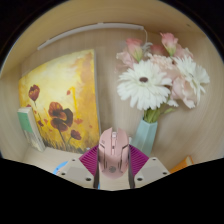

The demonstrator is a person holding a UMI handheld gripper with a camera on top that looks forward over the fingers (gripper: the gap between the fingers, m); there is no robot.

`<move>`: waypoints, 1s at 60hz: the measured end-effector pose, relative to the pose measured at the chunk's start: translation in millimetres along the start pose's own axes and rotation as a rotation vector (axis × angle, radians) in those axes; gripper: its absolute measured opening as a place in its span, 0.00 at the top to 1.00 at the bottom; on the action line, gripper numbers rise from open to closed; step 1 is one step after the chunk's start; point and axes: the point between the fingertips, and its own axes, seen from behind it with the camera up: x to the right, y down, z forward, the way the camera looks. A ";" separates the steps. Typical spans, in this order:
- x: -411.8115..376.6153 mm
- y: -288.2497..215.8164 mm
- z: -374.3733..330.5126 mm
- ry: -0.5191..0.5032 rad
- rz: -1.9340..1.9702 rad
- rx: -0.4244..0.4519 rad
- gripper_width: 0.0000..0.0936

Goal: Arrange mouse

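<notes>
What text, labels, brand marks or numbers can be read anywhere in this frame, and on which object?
None can be read.
Pink mouse, between the gripper's fingers: no legible logo or marking.
Poppy painting: no readable signature or caption.
Vase of flowers: no label visible.
Green book beside the painting: anything printed on it is too small to read.

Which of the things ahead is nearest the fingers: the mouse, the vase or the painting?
The pink mouse: it sits between the gripper fingers, while the vase and painting stand beyond it.
</notes>
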 end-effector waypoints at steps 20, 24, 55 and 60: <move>-151.2 27.2 -4.0 -0.164 -0.042 -0.040 0.56; -157.1 70.9 9.0 -0.151 -0.068 -0.100 0.57; -165.3 190.2 36.9 -0.102 -0.055 -0.252 0.56; -165.5 191.2 37.6 -0.098 -0.061 -0.249 0.50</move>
